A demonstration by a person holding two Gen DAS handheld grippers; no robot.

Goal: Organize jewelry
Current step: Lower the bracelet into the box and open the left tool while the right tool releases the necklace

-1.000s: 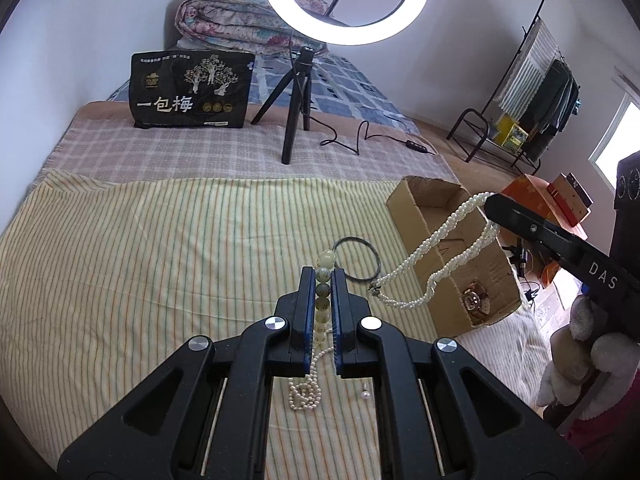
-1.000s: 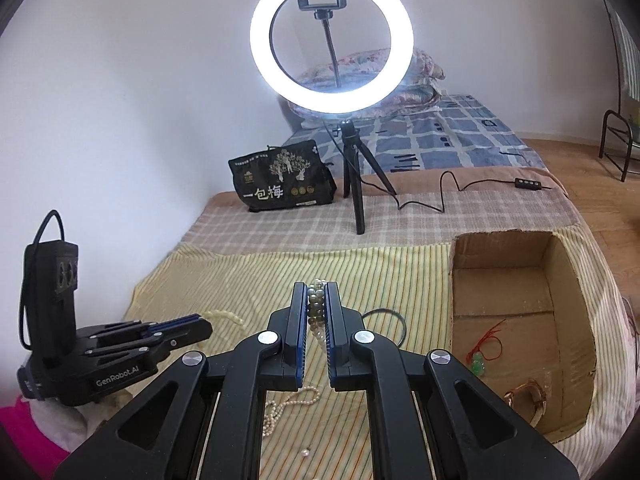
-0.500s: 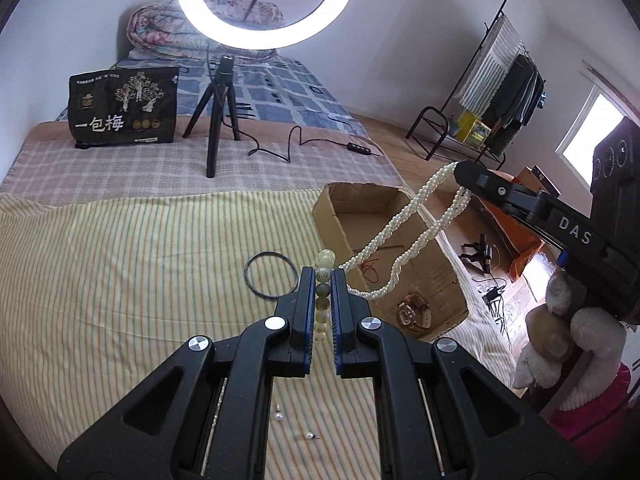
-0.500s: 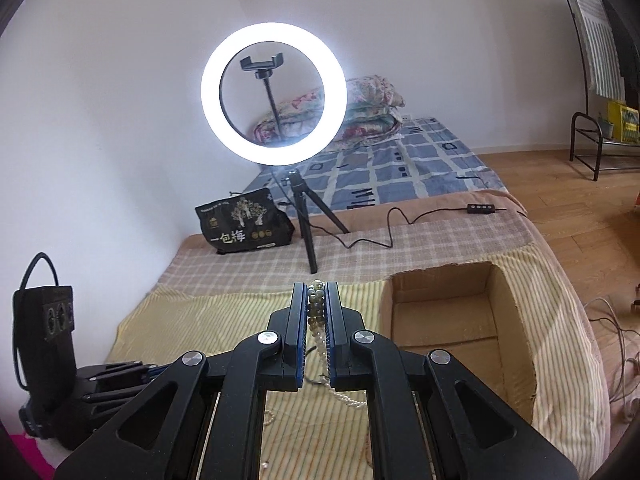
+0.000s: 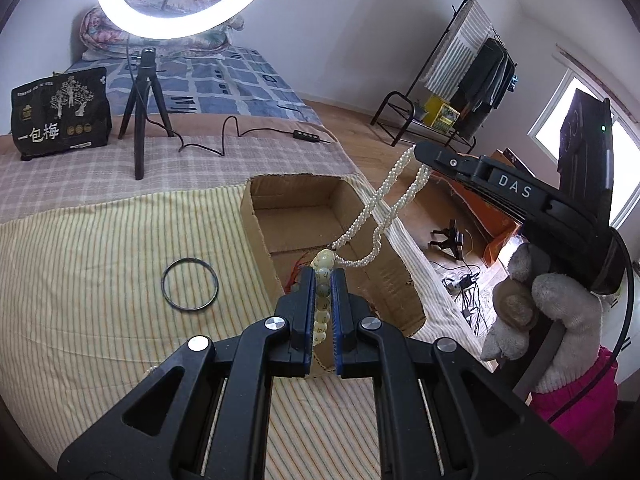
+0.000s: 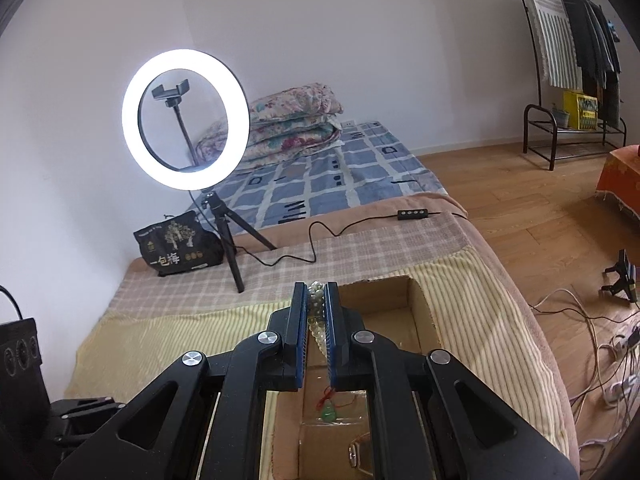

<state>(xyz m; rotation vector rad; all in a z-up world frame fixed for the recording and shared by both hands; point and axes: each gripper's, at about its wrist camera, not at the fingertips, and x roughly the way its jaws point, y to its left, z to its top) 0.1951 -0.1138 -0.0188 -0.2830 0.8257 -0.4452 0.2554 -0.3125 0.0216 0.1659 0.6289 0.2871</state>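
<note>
My left gripper (image 5: 323, 276) is shut on a pale green bead bracelet (image 5: 322, 300), held above the near end of an open cardboard box (image 5: 256, 236). A twisted pearl necklace (image 5: 380, 208) hangs from the tip of my right gripper (image 5: 420, 152) over the box and reaches down to the bracelet. In the right wrist view my right gripper (image 6: 317, 292) is shut on the pearl necklace (image 6: 318, 320) above the box (image 6: 420, 304). A green pendant on red cord (image 6: 329, 412) and a watch (image 6: 358, 454) lie inside the box.
A black ring bangle (image 5: 189, 285) lies on the yellow striped cloth (image 5: 100, 260) left of the box. A ring light on a tripod (image 5: 140, 80), its cable and a black bag (image 5: 60, 112) stand farther back. The bed edge drops off right of the box.
Both grippers have moved right and up, carrying the bracelet and pearl necklace off the cloth to above the cardboard box. The black bangle stayed in place.
</note>
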